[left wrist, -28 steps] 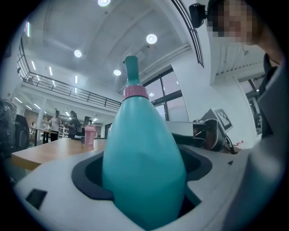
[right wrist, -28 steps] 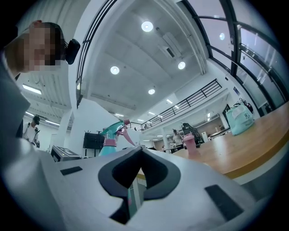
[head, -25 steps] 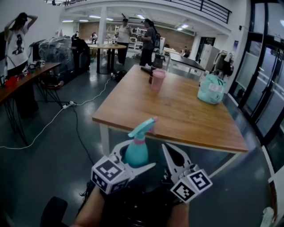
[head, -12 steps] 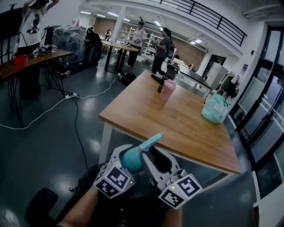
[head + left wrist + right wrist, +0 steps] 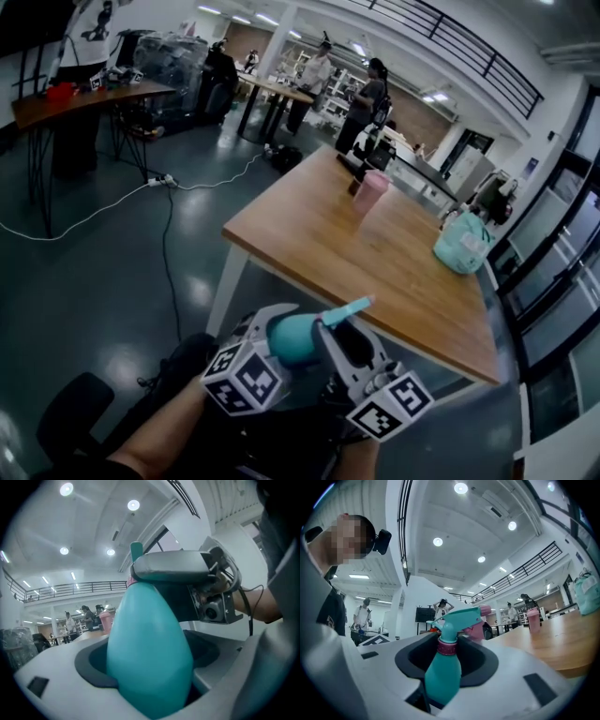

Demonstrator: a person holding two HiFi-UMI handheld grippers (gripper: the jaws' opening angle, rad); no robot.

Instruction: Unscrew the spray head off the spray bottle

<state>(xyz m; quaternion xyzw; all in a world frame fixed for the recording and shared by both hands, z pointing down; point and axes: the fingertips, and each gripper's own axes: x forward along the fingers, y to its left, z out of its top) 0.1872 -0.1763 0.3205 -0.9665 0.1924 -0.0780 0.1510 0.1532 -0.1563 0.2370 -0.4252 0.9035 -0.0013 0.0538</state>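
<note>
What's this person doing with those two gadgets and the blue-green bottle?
A person is working a teal spray bottle with two hand-held claws. The left claw grips its fat body. The right claw sits around the pink collar under the spray head, closing but not yet pressing. The head is still on.

Open lab hall: wooden table, mezzanine railing, floor cable.

Head cam is aimed fwd & down. Gripper cams are held v. close to the spray bottle, from opposite sides. Wooden table is seen by all.
</note>
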